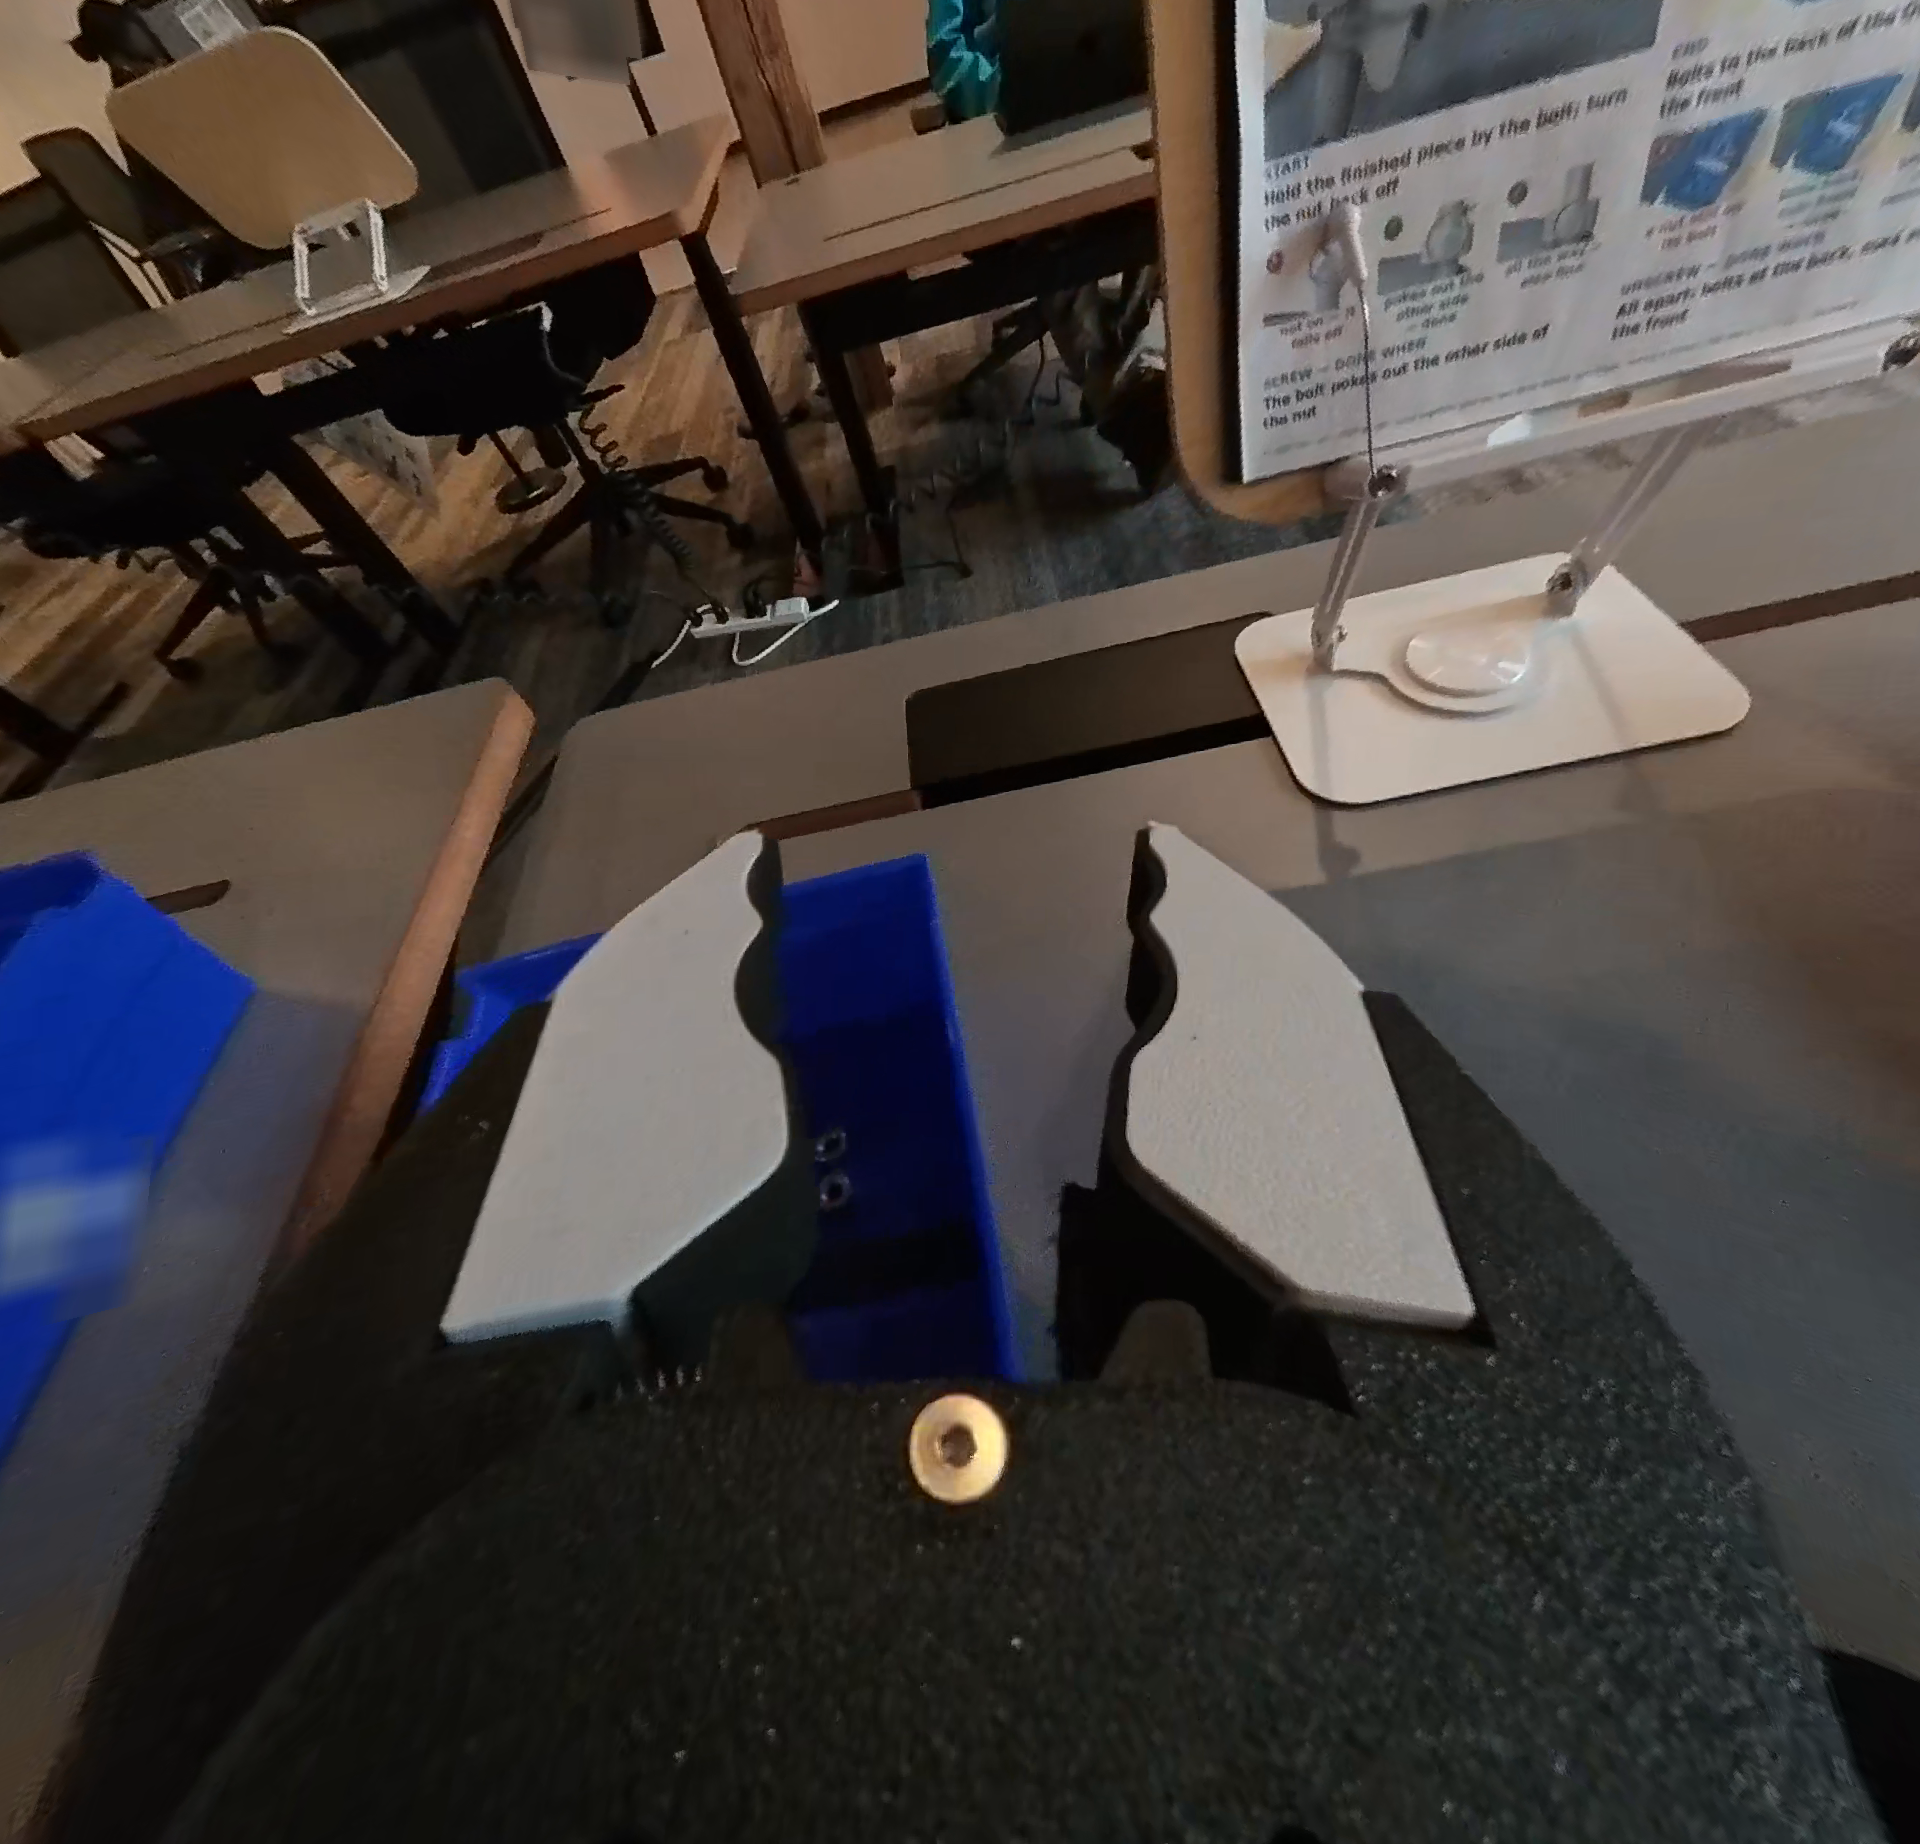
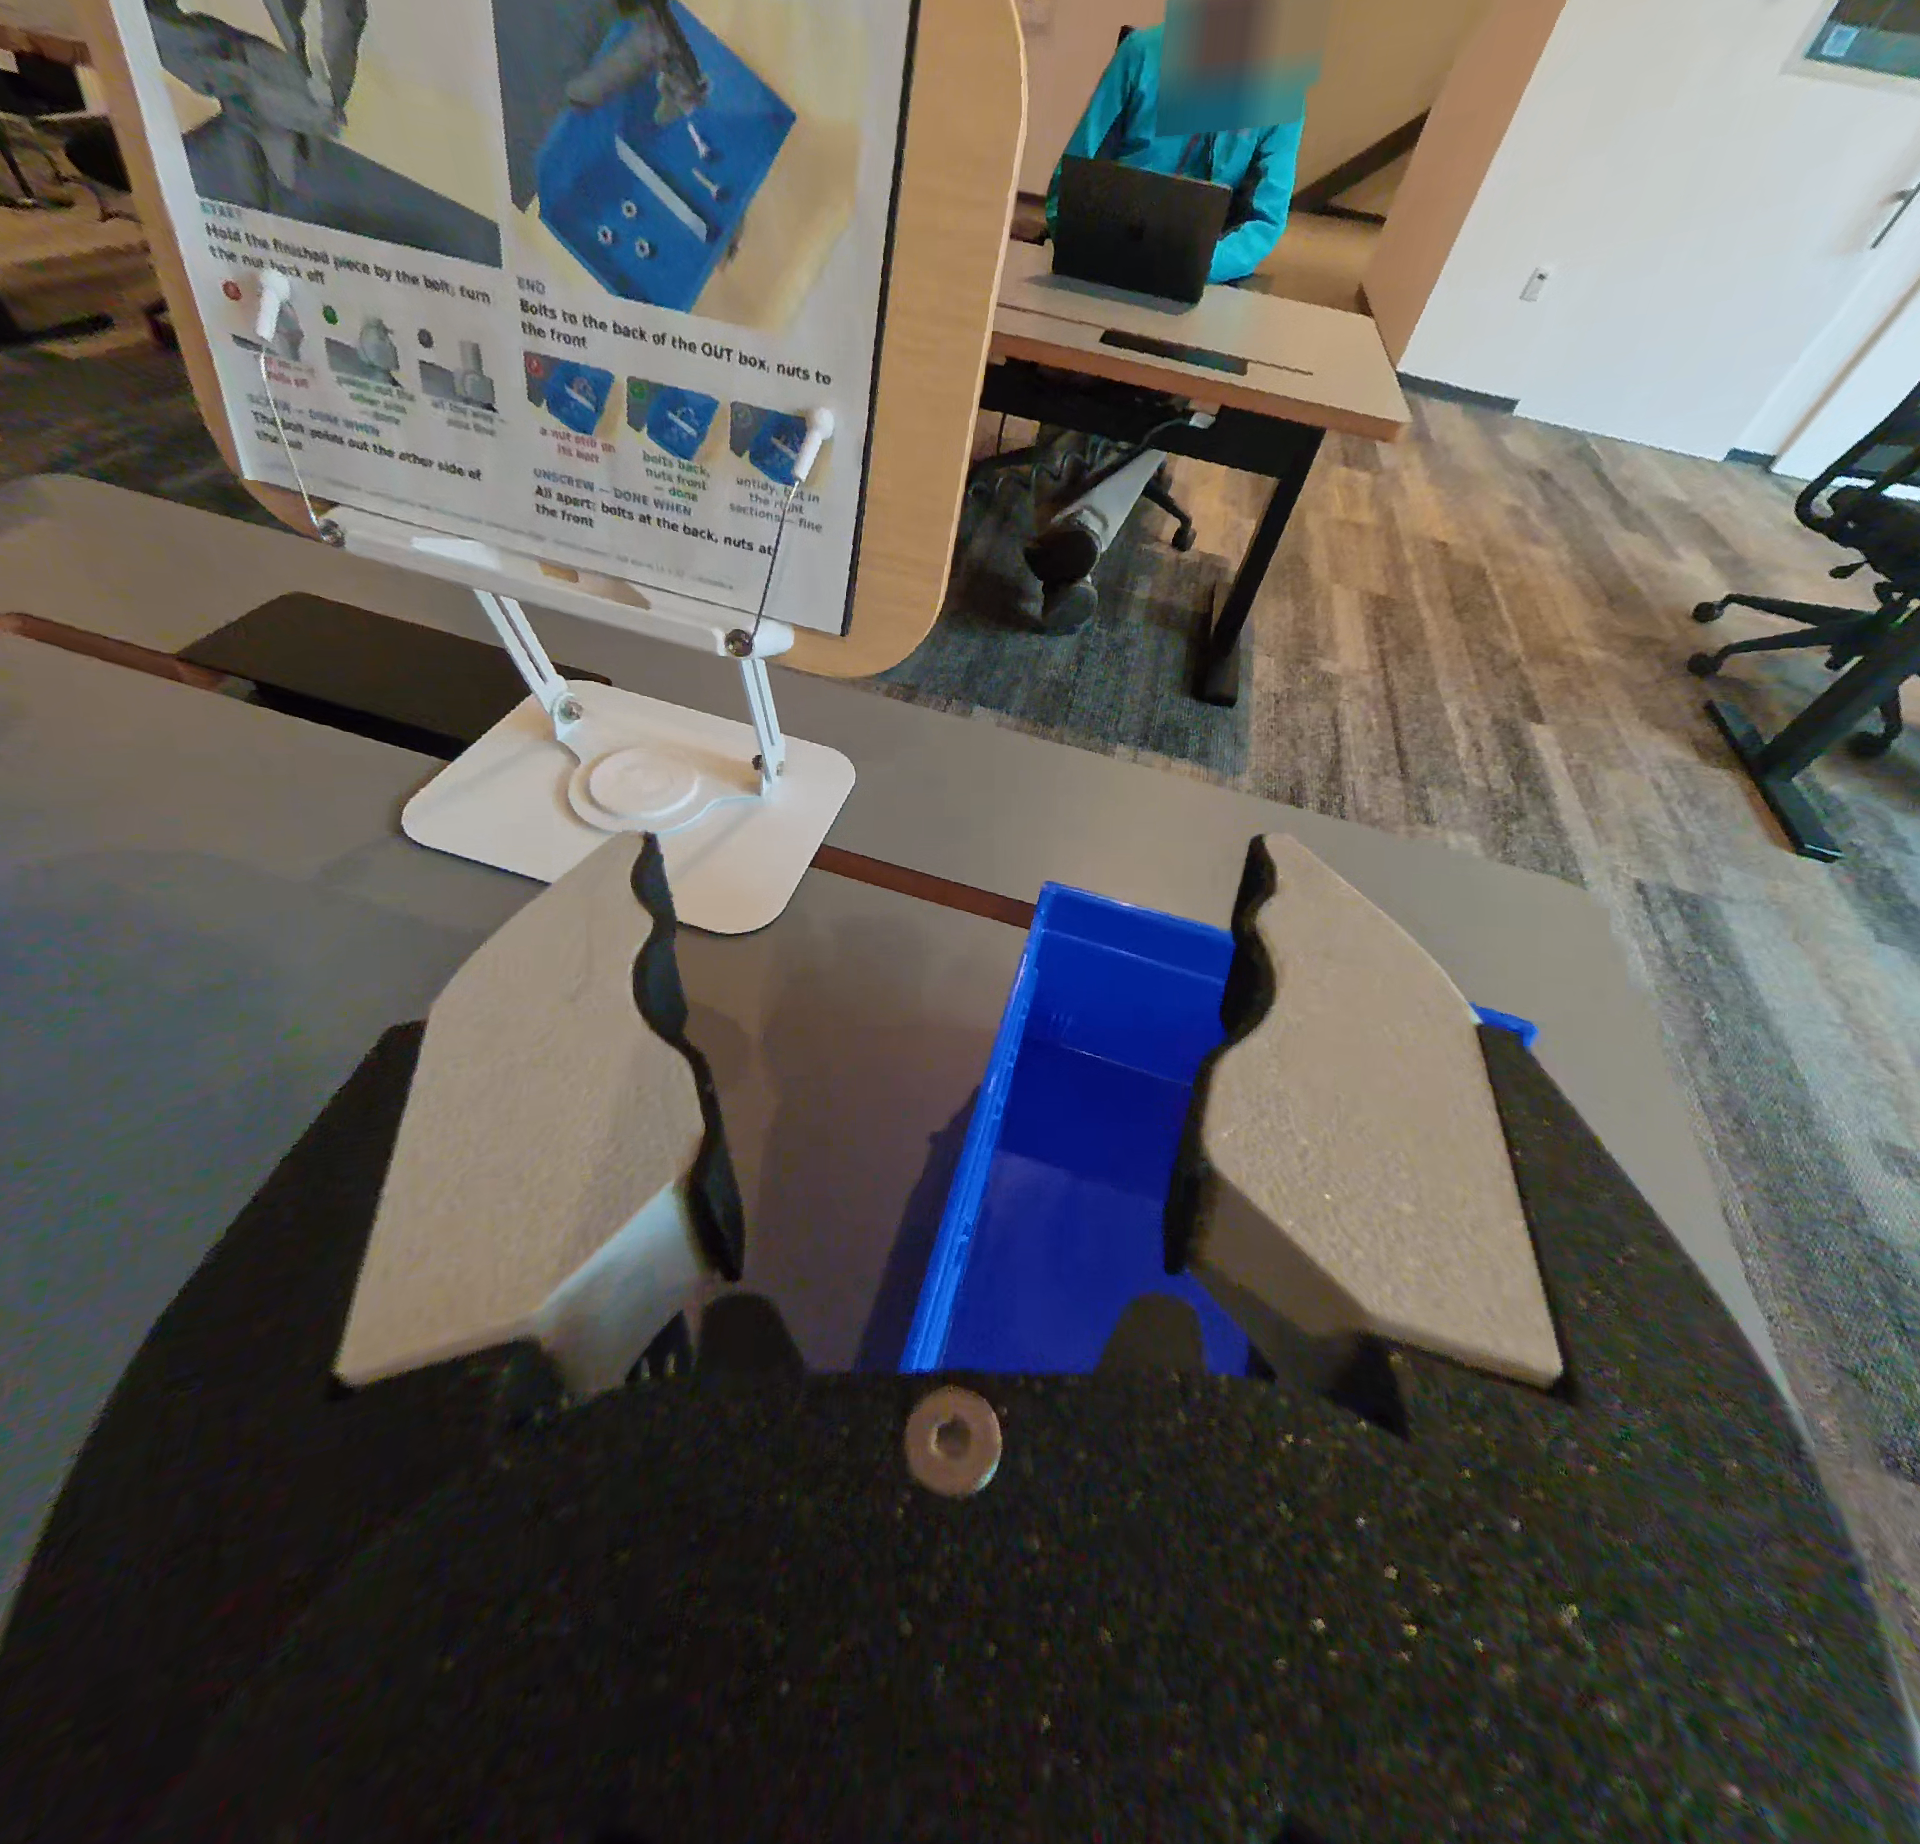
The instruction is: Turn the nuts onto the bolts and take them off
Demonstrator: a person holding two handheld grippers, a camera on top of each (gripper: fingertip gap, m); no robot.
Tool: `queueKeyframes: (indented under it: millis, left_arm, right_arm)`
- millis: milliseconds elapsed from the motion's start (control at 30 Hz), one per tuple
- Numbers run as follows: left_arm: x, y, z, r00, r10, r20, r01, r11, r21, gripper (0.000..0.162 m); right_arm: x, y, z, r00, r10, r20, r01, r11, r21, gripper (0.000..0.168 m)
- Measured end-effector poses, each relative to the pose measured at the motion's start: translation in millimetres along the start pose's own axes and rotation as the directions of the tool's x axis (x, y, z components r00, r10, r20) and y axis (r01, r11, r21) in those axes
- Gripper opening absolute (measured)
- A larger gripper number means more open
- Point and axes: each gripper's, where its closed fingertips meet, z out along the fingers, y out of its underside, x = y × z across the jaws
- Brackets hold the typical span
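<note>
Blue bin (image 1: 935,1046) holds two nuts (image 1: 832,1166) | left gripper (image 1: 951,864) fingers wide | right gripper (image 2: 951,864) fingers wide

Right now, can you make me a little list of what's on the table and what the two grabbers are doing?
left gripper: open, holding nothing, above a blue bin
left blue bin: has two small nuts inside
right gripper: open, holding nothing
right blue bin: the part in view looks empty
instruction sheet: propped on a white stand at the back of the grey table
bolts: none visible
second blue bin on the far left: blurred, contents unclear
</note>
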Motion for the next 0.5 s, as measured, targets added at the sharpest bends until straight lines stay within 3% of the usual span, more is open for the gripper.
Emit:
queueKeyframes:
  millis: [133, 500]
  left_arm:
    - [3, 3, -1, 0.994, -0.108, -0.016, 0.107, 0.993, -0.042, 0.063]
    - [-21, 26, -40, 0.992, -0.127, 0.011, 0.127, 0.979, -0.161, 0.062]
  right_arm:
    - [1, -2, -10, 0.999, -0.003, -0.038, 0.002, 1.0, -0.027, 0.102]
    - [6, 3, -29, 0.999, -0.033, -0.007, 0.032, 0.996, -0.081, 0.099]
